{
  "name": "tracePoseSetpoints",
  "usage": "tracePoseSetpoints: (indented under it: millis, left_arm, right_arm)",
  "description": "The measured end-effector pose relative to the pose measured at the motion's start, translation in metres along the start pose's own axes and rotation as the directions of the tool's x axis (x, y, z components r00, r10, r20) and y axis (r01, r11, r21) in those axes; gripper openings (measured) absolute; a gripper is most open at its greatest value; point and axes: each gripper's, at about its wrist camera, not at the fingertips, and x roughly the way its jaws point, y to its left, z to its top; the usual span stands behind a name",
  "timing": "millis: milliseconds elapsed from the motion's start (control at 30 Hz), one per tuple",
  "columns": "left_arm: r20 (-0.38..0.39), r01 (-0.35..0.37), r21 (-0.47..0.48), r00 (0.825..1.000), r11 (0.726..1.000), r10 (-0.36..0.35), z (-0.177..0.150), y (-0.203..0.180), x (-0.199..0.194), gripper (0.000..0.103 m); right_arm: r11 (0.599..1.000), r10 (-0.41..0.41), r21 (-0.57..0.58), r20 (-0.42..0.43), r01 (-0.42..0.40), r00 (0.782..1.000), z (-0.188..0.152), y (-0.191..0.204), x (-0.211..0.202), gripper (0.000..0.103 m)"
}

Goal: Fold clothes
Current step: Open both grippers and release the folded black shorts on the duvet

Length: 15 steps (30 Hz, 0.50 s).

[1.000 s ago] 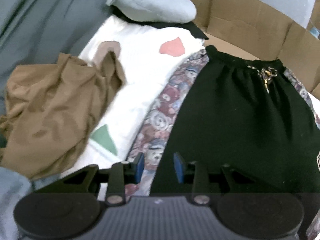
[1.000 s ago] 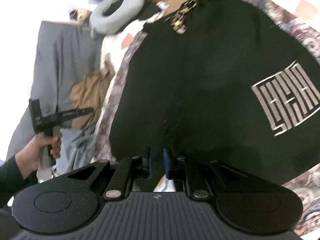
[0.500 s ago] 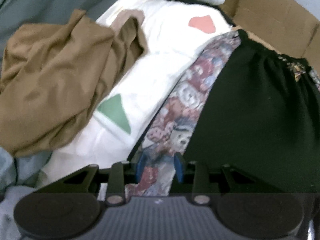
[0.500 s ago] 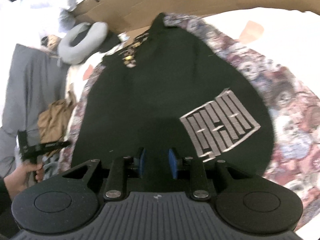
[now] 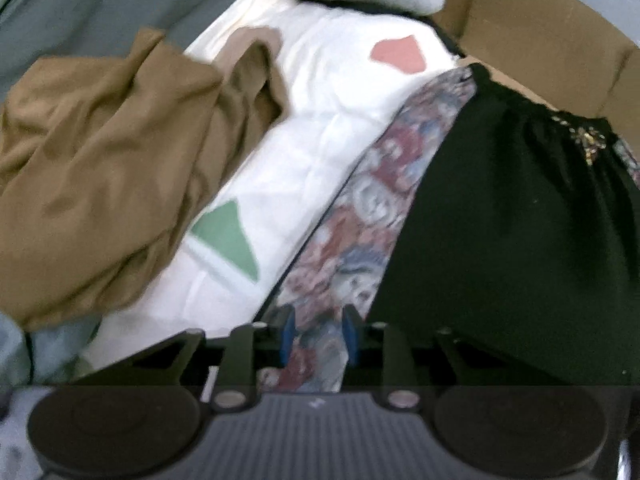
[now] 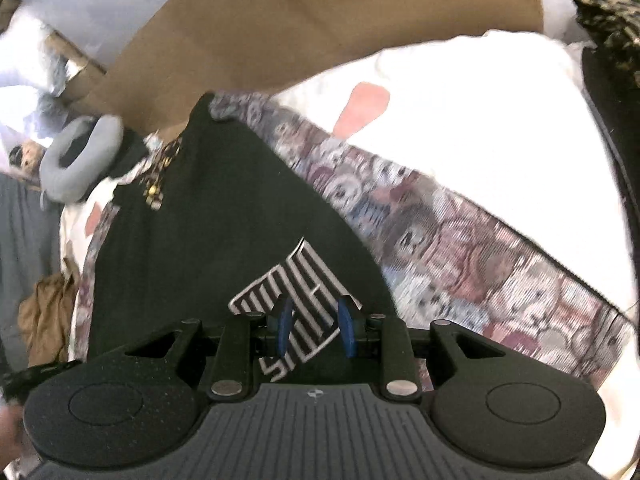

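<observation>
A black garment (image 5: pixel 520 220) with a gathered waistband lies spread on a teddy-bear patterned cloth (image 5: pixel 380 208). My left gripper (image 5: pixel 318 332) hovers low at the garment's left edge, its jaws closing. Only the patterned cloth shows between its blue pads, and the black edge lies just right of them. In the right wrist view the black garment (image 6: pixel 200 220) carries a white striped logo (image 6: pixel 296 280). My right gripper (image 6: pixel 314 328) stands open right over that logo, gripping nothing.
A crumpled brown garment (image 5: pixel 100 160) lies left on a white quilt (image 5: pixel 320 120) with red and green patches. A grey neck pillow (image 6: pixel 80 152) and cardboard walls (image 6: pixel 320 20) bound the far side. Camouflage cloth (image 6: pixel 608 20) sits at the far right.
The left gripper sank toward the cloth at the black garment's left edge and its jaws narrowed. The right gripper swung across the garment to the logo, and its jaws went from nearly shut to apart.
</observation>
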Motion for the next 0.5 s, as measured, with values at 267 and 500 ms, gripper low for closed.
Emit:
tracePoseSetpoints:
  millis: [267, 500]
  left_arm:
    - [0.027, 0.028, 0.029, 0.999, 0.999, -0.028, 0.023, -0.020, 0.012, 0.028]
    - [-0.020, -0.003, 0.024, 1.000, 1.000, 0.004, 0.048, -0.026, 0.042, 0.028]
  right_arm:
    - [0.992, -0.042, -0.114, 0.025, 0.045, 0.999, -0.003, 0.007, 0.005, 0.029]
    - [0.983, -0.092, -0.159, 0.044, 0.097, 0.995, -0.001, -0.002, 0.005, 0.030]
